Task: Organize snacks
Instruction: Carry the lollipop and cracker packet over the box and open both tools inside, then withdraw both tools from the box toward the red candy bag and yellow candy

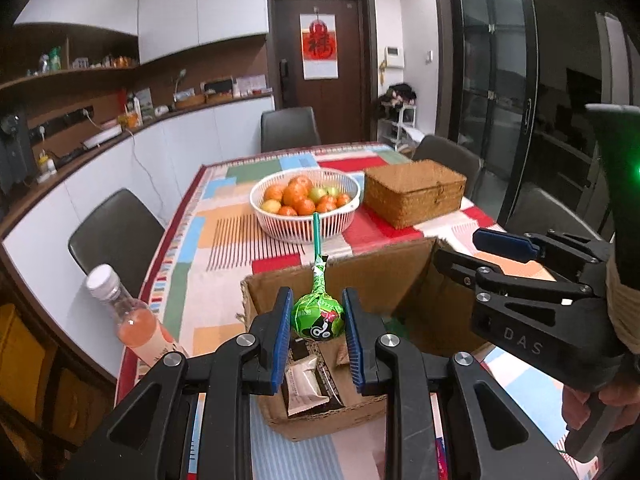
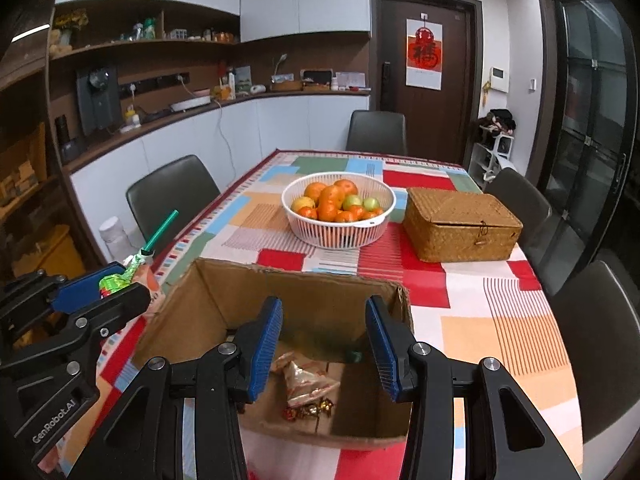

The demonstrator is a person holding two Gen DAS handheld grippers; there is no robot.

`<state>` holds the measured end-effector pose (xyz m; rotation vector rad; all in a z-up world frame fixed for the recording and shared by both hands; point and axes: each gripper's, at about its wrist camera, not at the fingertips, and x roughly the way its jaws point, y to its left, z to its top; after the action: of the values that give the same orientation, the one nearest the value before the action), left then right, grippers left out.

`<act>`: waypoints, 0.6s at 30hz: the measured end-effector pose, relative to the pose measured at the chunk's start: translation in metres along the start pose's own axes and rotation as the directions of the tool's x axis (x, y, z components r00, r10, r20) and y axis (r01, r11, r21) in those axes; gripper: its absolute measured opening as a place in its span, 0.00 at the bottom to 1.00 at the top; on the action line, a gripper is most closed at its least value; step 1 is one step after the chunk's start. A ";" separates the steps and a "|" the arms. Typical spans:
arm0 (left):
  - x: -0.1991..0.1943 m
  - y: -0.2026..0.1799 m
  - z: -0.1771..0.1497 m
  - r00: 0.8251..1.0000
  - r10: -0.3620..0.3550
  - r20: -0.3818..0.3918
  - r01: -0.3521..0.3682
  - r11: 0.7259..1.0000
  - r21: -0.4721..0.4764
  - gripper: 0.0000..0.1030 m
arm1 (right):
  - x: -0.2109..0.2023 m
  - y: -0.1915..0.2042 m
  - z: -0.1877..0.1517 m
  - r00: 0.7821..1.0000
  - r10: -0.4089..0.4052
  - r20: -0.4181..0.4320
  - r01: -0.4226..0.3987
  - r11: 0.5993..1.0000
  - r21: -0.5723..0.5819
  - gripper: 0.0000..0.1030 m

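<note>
the left gripper [image 1: 317, 332] is clamped on a green-wrapped lollipop [image 1: 318, 318], its blue pads touching the candy head on both sides and the green stick pointing away from the tongs. it hangs over the near left corner of the open cardboard box [image 1: 360, 272], just above the snack packets [image 1: 306, 384] lying inside. the right gripper [image 2: 324, 344] hovers over the same box with its jaws wide apart and nothing between them; wrapped candies [image 2: 308, 410] lie below it. beyond both tongs stand a white fruit basket [image 2: 316, 236] and a wicker box [image 2: 460, 224].
</note>
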<state>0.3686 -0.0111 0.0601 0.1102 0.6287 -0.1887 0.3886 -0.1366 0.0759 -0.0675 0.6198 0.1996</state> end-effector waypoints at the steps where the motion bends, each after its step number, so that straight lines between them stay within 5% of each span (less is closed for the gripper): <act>1: 0.006 -0.001 0.000 1.000 -0.005 -0.017 0.005 1.000 0.003 0.25 | 0.005 0.000 0.000 1.000 -0.002 -0.006 0.002 1.000 -0.001 0.43; 3: 0.017 -0.002 -0.003 0.999 0.003 -0.053 -0.002 1.000 0.019 0.29 | 0.013 0.000 -0.001 1.000 -0.005 -0.024 0.005 1.000 -0.002 0.43; 6: 0.018 -0.002 -0.010 0.997 0.049 -0.053 -0.048 0.999 0.019 0.60 | 0.019 -0.002 -0.005 0.999 0.010 -0.047 -0.010 1.000 0.020 0.44; 18: -0.039 0.004 -0.040 0.998 0.059 -0.024 -0.060 0.998 -0.029 0.62 | -0.008 0.010 -0.032 0.998 0.061 -0.029 -0.062 0.998 -0.019 0.56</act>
<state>0.3154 0.0048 0.0513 0.1028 0.6504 -0.1206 0.3620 -0.1318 0.0551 -0.0702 0.6486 0.2649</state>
